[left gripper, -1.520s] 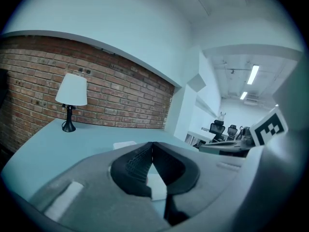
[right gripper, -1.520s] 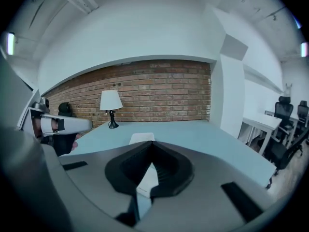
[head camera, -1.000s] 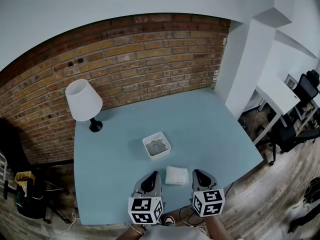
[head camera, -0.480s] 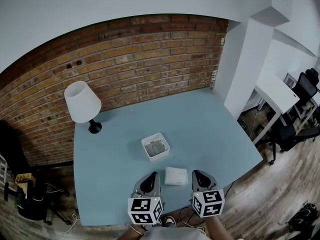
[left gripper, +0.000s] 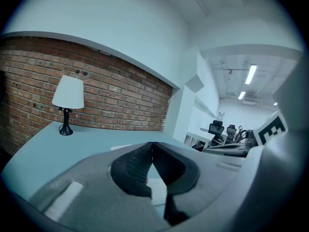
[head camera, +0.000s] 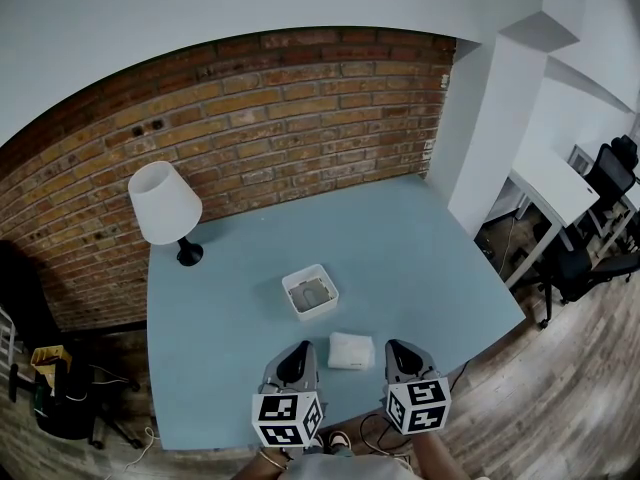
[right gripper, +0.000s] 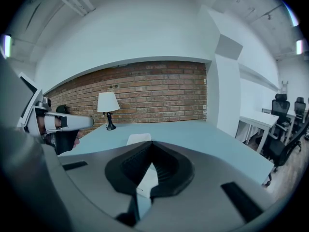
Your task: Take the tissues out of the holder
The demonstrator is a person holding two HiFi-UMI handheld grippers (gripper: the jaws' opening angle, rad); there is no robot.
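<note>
A: Far left?
B: Lamp [head camera: 165,203] at the brick wall, standing on the blue table [head camera: 430,258].
A: Left gripper [head camera: 299,349]?
B: Low at the table's near edge. Jaws clenched tip to tip, empty.
A: Holder [head camera: 323,272], tissues [head camera: 351,351]?
B: White holder mid-table. Tissues lie outside it, flat on the table, between the two grippers.
A: Right gripper [head camera: 394,347]?
B: Clenched, empty.
</note>
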